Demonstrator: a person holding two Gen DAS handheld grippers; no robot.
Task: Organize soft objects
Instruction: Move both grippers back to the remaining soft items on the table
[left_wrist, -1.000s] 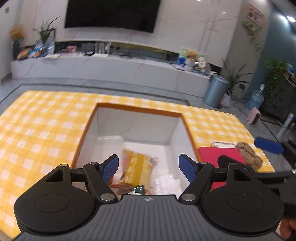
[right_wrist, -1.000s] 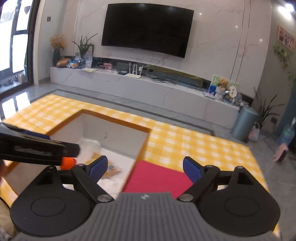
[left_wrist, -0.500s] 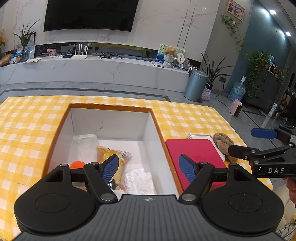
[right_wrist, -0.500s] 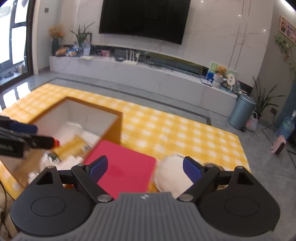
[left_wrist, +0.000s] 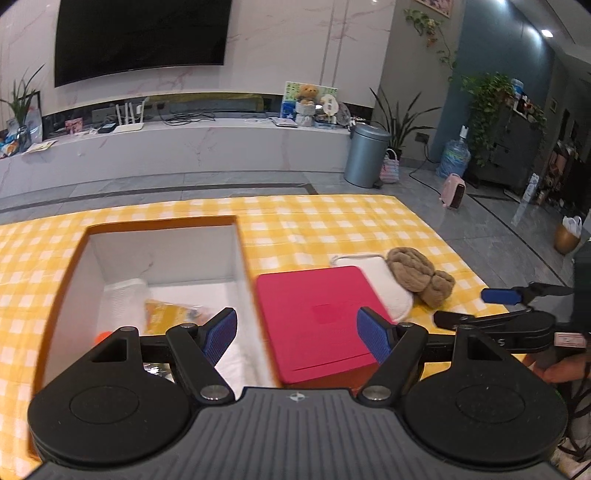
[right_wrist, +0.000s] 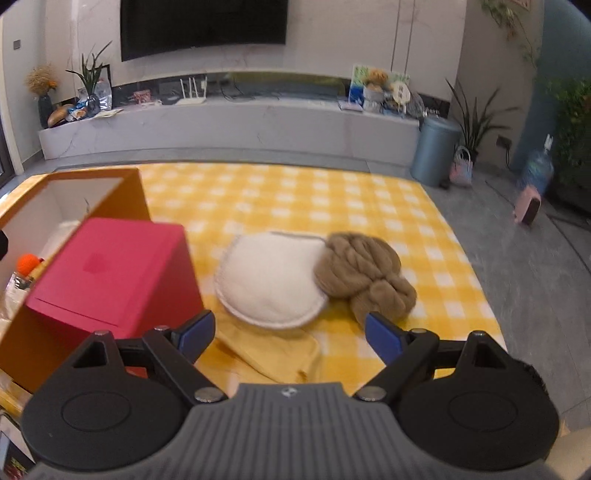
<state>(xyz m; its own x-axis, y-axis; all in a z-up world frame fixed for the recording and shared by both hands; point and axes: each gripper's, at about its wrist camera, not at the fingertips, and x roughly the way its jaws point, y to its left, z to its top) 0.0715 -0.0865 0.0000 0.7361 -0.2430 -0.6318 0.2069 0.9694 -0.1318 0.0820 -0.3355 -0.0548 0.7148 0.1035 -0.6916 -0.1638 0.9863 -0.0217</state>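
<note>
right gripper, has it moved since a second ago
Yes. The right gripper has swung rightward: the orange box, earlier ahead of it, now sits at the left edge, with the white pad between its open jaws.

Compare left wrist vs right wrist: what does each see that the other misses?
Left wrist only: the right gripper from the side, open and empty; a yellow packet in the open box.
Right wrist only: a yellow cloth below the white pad.
Both: red box, white pad, brown yarn, checked tablecloth.
</note>
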